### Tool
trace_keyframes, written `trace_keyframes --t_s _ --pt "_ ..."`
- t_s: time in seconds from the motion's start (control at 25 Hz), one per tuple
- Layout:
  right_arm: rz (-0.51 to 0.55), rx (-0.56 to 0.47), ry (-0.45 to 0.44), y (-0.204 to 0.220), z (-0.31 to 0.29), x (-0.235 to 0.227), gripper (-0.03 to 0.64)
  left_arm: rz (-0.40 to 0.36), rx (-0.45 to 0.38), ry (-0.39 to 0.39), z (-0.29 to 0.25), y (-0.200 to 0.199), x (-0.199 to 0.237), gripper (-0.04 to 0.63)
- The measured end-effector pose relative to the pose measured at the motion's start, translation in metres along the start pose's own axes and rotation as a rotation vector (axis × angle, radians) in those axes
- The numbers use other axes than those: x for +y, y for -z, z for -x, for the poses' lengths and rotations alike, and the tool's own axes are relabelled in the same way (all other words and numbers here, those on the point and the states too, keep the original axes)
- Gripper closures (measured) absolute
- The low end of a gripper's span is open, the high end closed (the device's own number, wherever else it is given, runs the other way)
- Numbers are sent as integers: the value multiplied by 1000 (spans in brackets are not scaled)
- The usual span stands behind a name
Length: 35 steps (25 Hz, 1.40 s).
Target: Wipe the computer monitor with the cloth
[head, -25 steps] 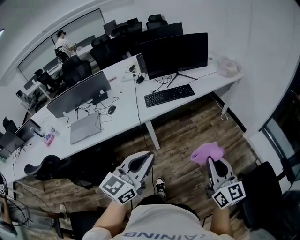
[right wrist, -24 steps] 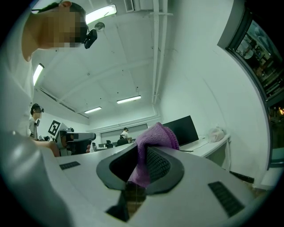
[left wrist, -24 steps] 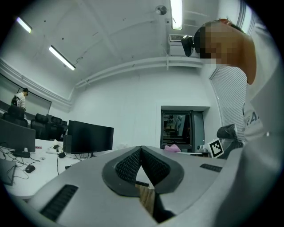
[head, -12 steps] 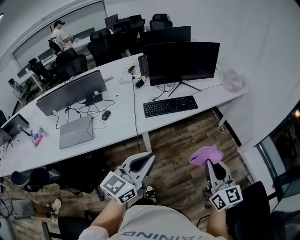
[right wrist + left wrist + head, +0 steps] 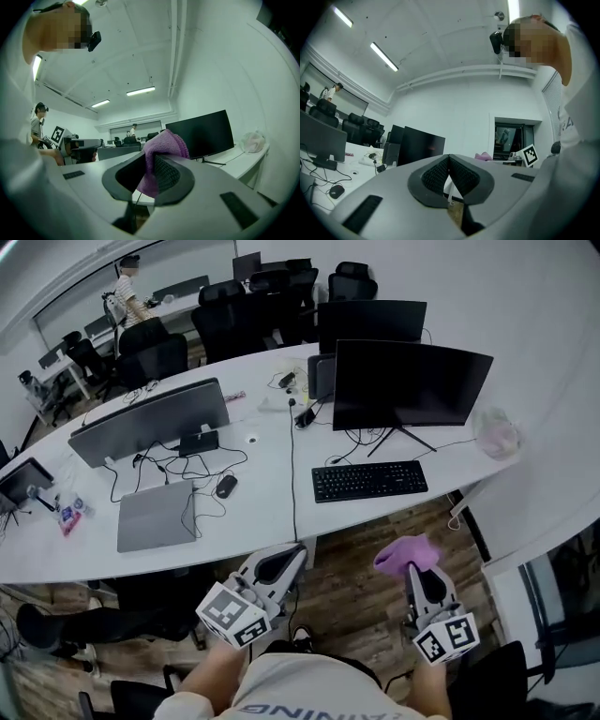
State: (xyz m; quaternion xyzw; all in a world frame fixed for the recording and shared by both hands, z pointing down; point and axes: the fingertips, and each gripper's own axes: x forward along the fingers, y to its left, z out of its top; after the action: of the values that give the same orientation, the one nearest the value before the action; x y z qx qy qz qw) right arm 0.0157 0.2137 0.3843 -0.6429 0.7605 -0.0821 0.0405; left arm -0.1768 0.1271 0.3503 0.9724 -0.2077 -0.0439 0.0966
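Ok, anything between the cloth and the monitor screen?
Nothing visible blocks the monitor. The cloth, in the right hand-held gripper, is short of the desk; the keyboard lies flat before the monitor, below its screen.

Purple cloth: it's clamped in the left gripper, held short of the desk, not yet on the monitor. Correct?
Wrong gripper. The right gripper view shows the purple cloth clamped in the right gripper; the left gripper is shut on nothing. The rest holds: it is short of the desk and not yet on the monitor.
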Motion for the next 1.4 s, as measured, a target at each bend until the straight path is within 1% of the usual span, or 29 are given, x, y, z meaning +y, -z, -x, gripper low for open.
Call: trace_keyframes --t_s 0.16,0.32,0.52,0.72,0.96,1.2,1.4 --pt "9 30 -21 5 -42 8 555 13 -8 -26 1 0 41 586" --pt "30 61 -57 7 -75 17 555 32 -31 -75 7 -1 73 585" --pt "44 67 -105 4 -109 19 556 46 -43 -131 12 0 101 586" --pt "38 79 -167 9 -142 9 555 33 -42 -190 3 -1 118 586" --pt "18 72 -232 3 -185 -30 555 11 -33 -248 -39 -5 134 585" --pt "-8 70 -271 -9 -225 -93 555 -11 -27 -282 -106 -13 145 586" --pt "-25 78 -297 -18 -253 -143 555 -14 -22 -321 -158 -14 156 586"
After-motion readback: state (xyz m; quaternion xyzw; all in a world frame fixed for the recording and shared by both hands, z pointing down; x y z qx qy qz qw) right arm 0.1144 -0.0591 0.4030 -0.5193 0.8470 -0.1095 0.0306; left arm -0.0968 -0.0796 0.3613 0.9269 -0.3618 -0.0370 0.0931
